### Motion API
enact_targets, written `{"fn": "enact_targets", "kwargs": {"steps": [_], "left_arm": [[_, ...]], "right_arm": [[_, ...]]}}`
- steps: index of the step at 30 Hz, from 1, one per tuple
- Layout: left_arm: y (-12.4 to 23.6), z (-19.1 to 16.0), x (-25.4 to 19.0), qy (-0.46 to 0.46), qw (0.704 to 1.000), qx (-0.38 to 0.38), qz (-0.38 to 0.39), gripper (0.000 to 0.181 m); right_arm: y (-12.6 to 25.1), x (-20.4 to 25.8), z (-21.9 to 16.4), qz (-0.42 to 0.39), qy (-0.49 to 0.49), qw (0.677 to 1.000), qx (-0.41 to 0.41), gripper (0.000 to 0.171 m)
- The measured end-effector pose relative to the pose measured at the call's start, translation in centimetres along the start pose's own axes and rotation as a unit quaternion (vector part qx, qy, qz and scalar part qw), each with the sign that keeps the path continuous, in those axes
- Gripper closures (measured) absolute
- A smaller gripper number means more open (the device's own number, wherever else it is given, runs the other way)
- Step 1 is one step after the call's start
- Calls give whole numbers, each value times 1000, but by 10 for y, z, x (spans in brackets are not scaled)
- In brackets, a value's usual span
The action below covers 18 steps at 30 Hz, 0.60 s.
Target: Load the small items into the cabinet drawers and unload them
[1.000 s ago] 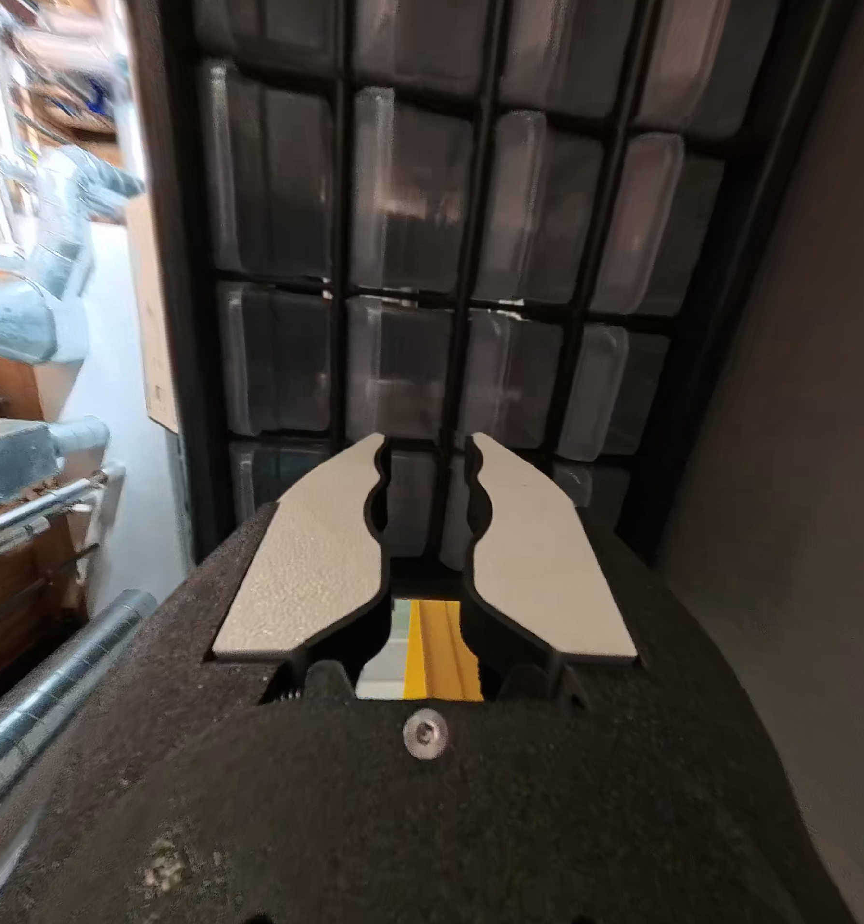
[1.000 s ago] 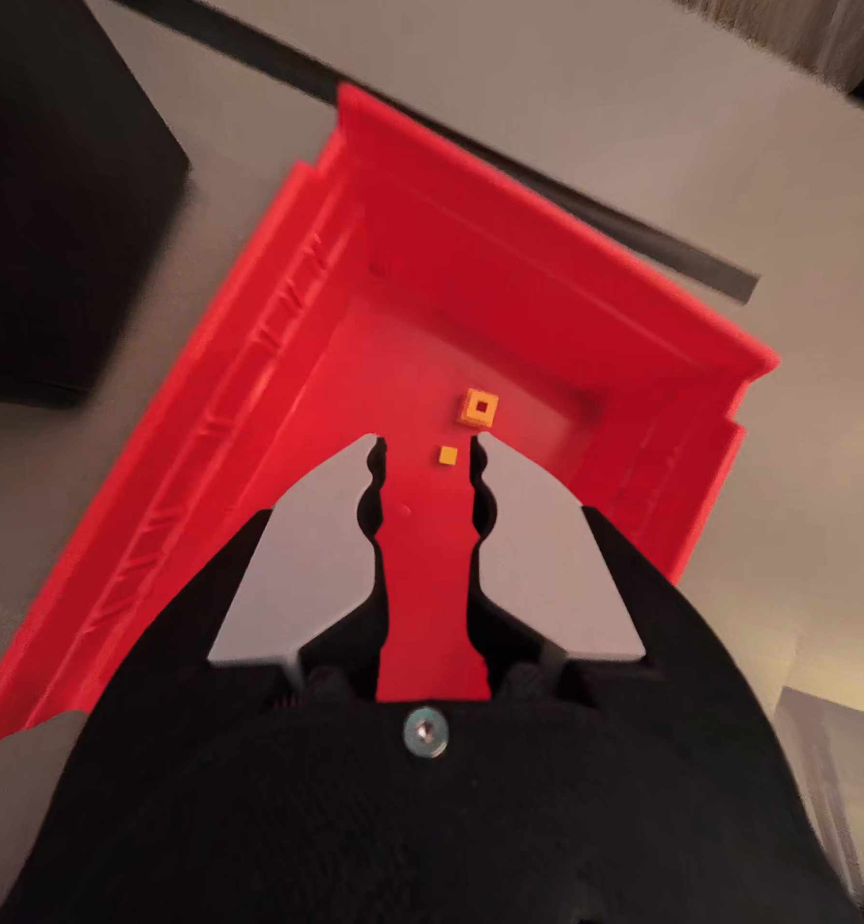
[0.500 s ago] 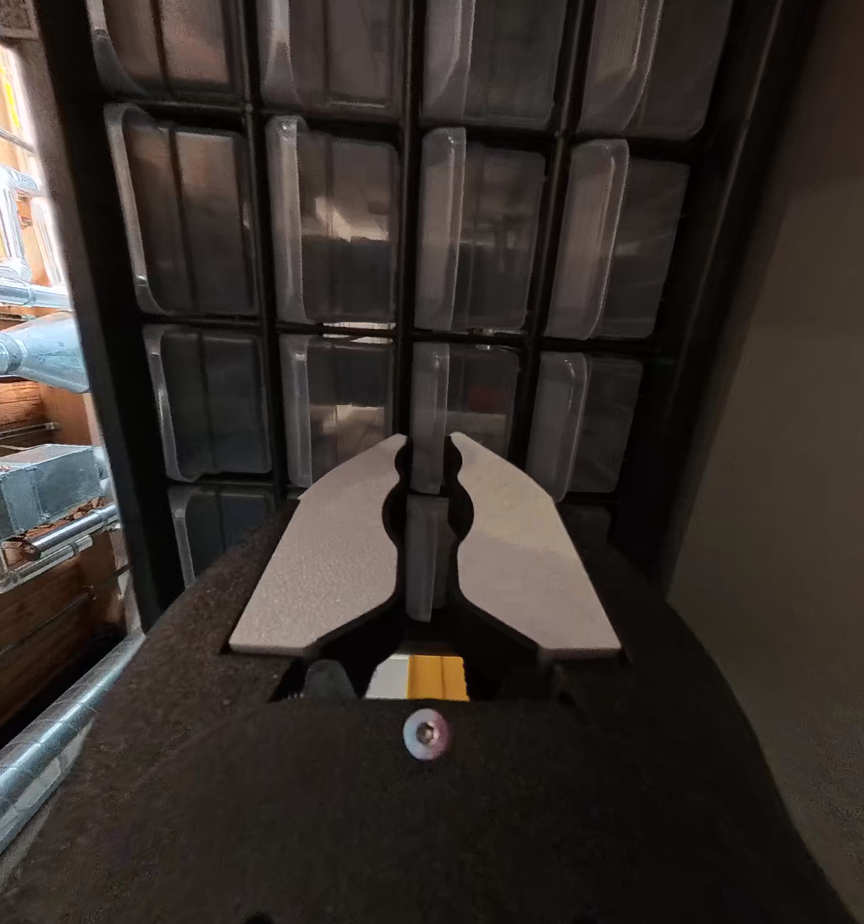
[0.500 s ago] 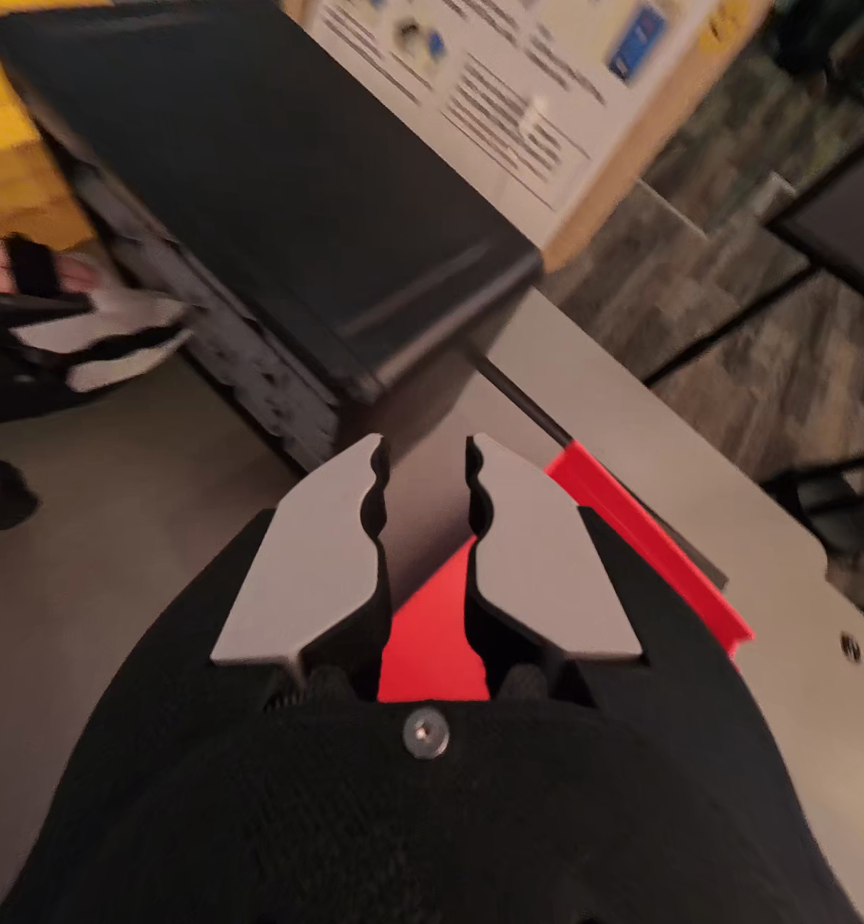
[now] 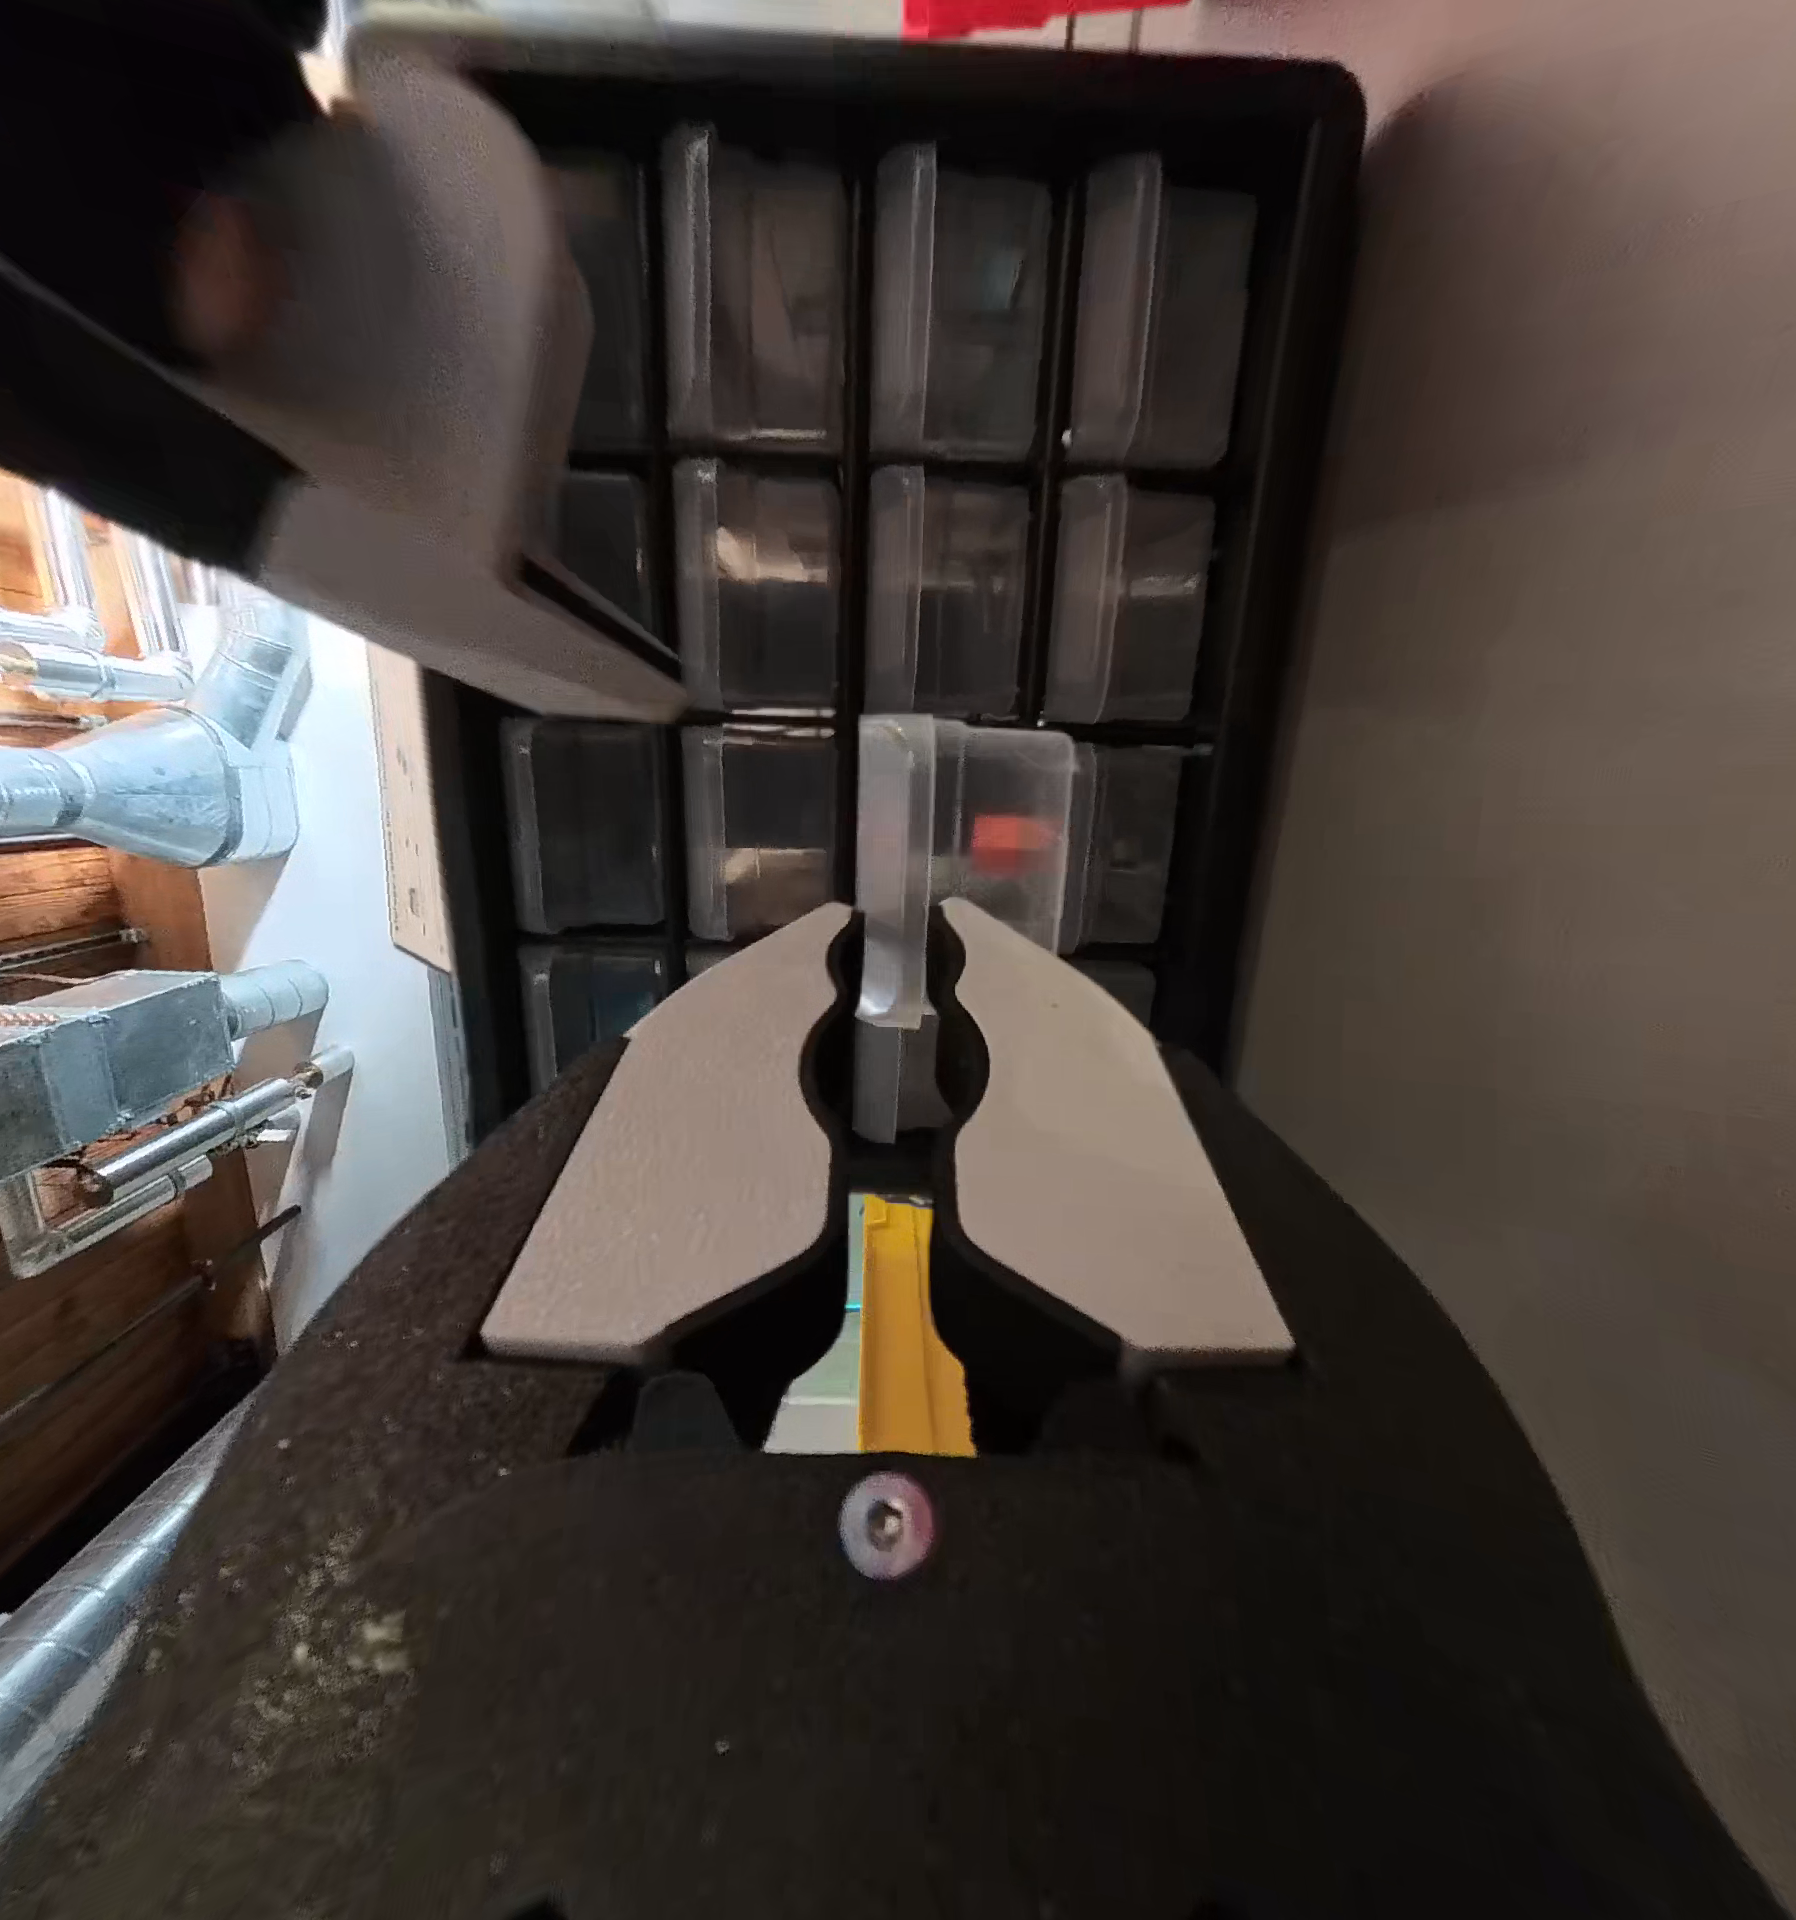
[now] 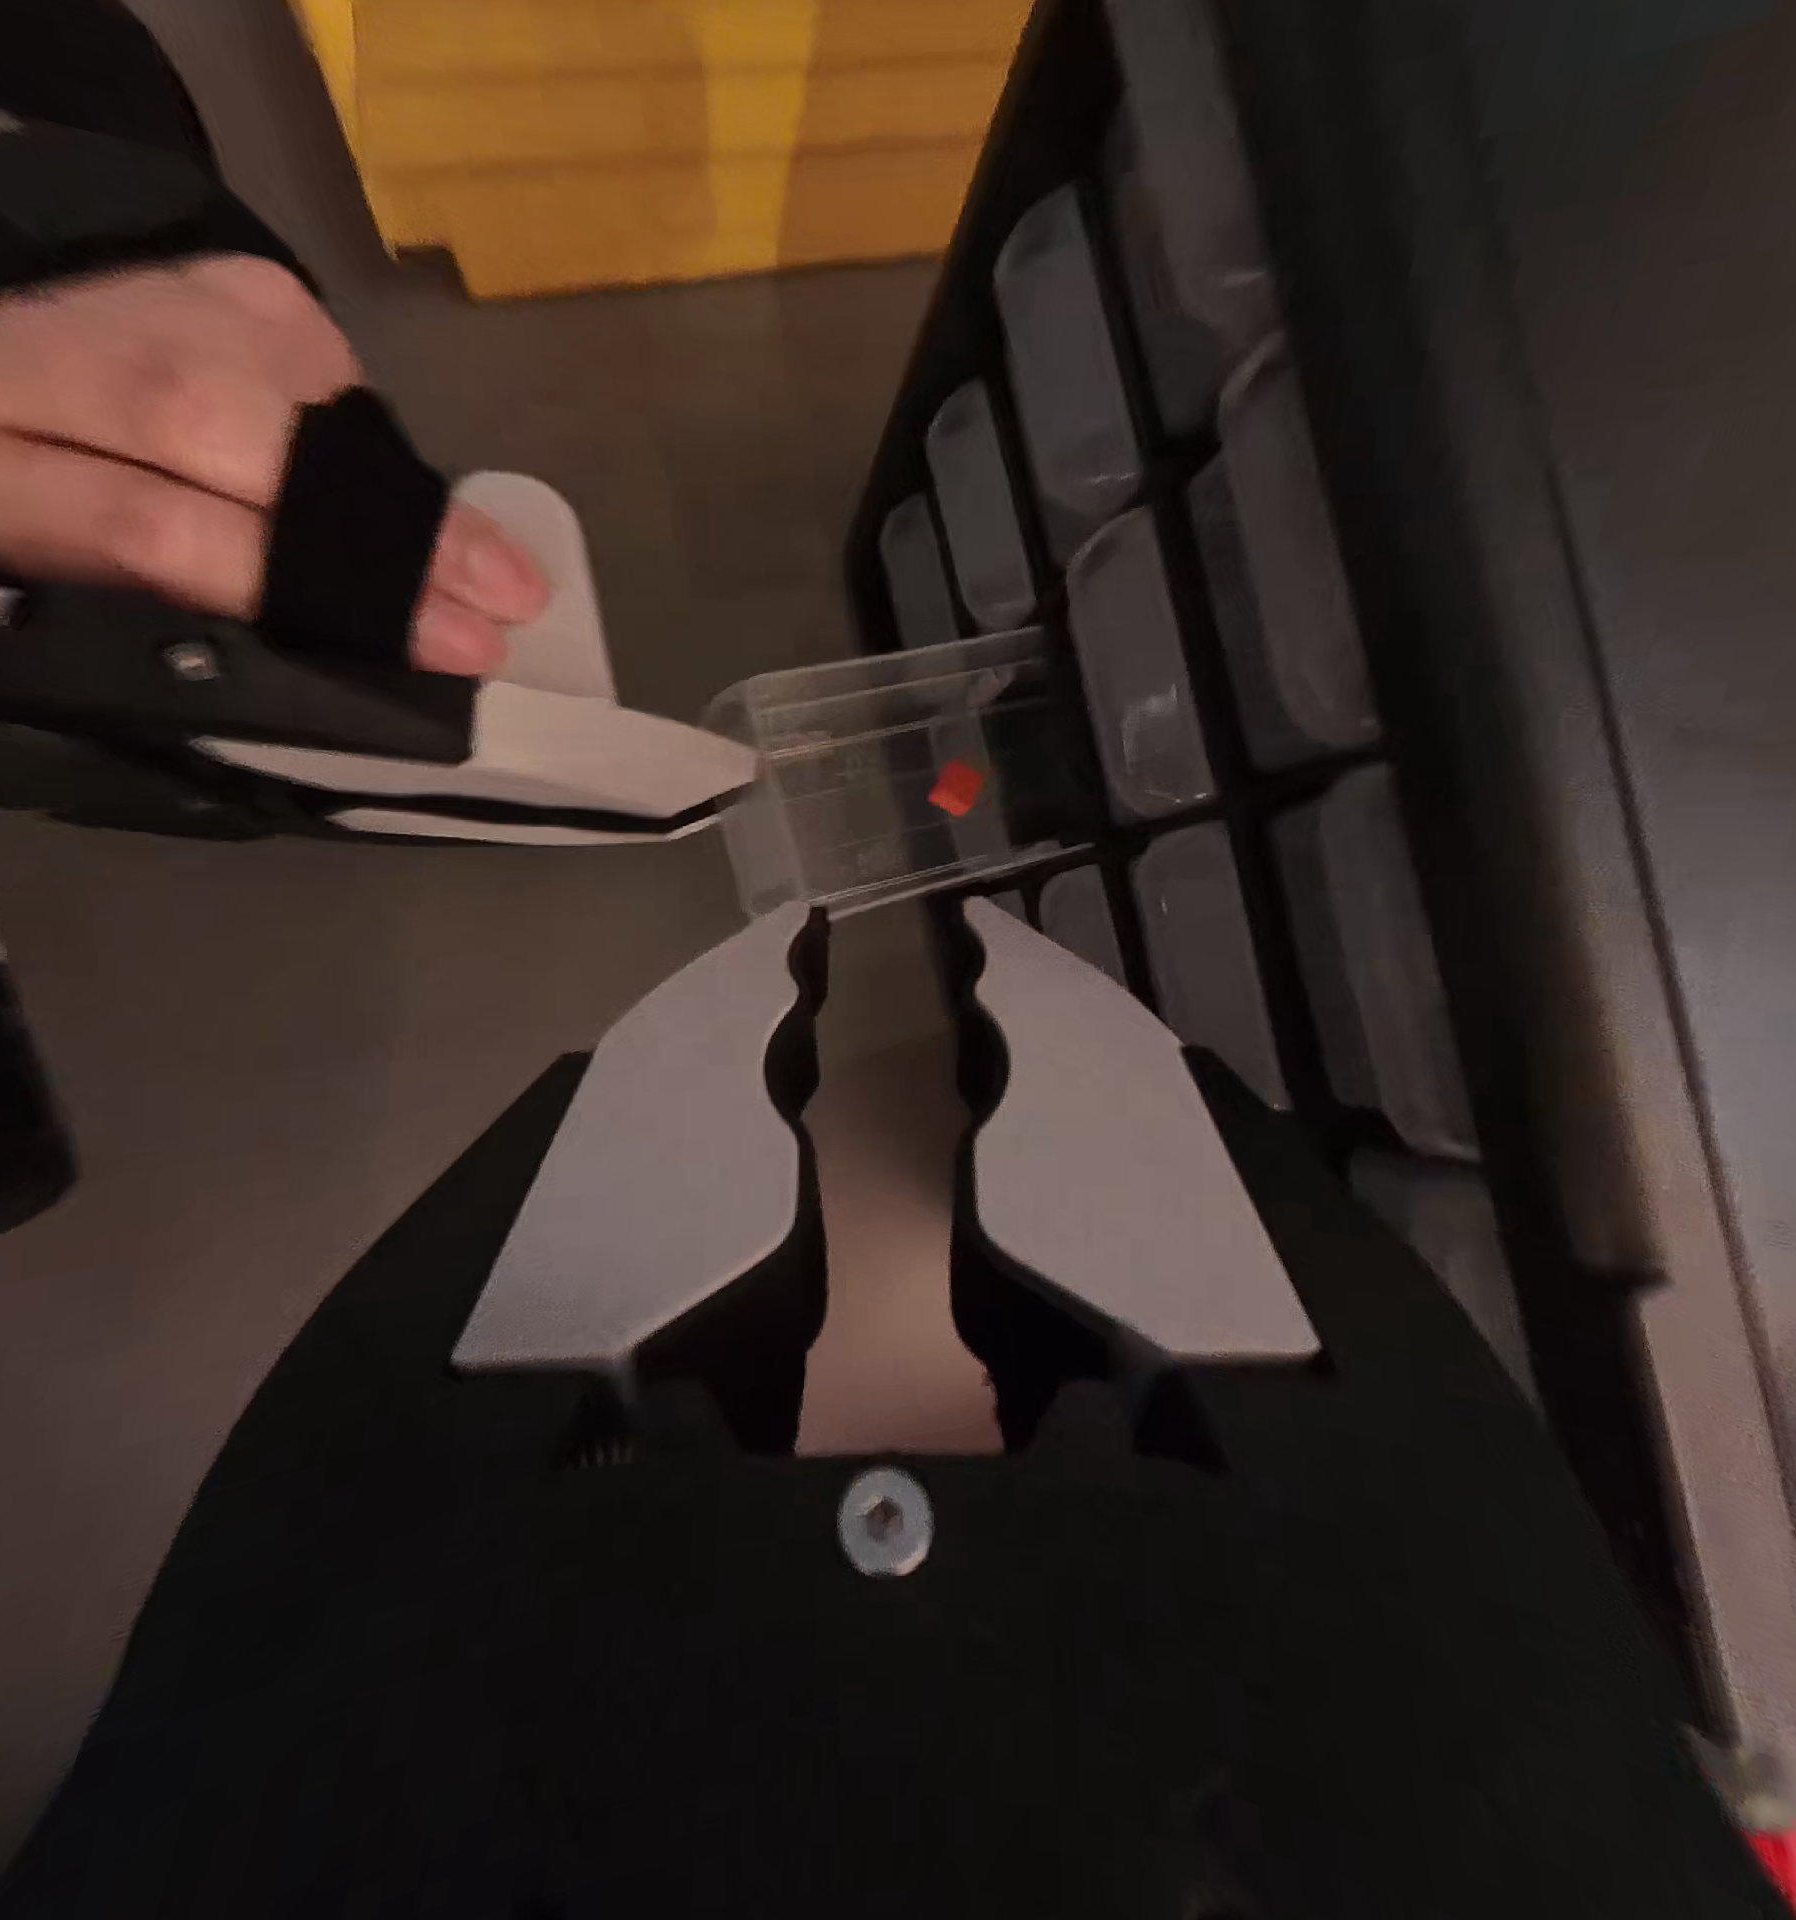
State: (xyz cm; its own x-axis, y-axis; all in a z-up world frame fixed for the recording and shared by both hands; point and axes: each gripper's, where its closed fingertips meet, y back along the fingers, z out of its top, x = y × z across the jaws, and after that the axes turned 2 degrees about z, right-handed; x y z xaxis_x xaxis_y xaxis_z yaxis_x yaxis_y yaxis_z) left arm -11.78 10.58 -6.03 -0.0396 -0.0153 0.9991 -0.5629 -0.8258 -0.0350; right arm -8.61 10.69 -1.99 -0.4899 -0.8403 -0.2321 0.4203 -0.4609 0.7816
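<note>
Left gripper (image 5: 899,971) pinches the clear plastic drawer's (image 6: 873,774) handle, right gripper (image 6: 889,920) hangs spread below; tug too hard and that small red block (image 6: 956,787) spills.

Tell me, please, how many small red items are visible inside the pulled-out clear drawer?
1: a single small red item lies in the pulled-out clear drawer, whose handle the left gripper grips. The closed drawers are too dim to check.

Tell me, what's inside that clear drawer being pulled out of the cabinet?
One small red item lies inside the clear drawer, which the left gripper holds by its handle. The drawer's back end is hidden within the cabinet, so anything there cannot be seen.
</note>
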Motion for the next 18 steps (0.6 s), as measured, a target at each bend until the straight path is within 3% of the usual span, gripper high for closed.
{"fn": "enact_targets", "kwargs": {"steps": [2,6,14,18], "left_arm": [[5,0,0,-3,1000,2,0,170],[13,-3,0,28,1000,-3,-9,170],[19,-5,-1,44,999,-10,-21,170],[20,-3,1,52,998,-17,-23,170]], "right_arm": [[-12,-3,1,-7,-5,1000,28,148],[-41,10,15,61,-38,994,78,152],[-77,4,-4,42,-81,965,248,158],[-78,4,-2,30,-83,956,279,161]]}}
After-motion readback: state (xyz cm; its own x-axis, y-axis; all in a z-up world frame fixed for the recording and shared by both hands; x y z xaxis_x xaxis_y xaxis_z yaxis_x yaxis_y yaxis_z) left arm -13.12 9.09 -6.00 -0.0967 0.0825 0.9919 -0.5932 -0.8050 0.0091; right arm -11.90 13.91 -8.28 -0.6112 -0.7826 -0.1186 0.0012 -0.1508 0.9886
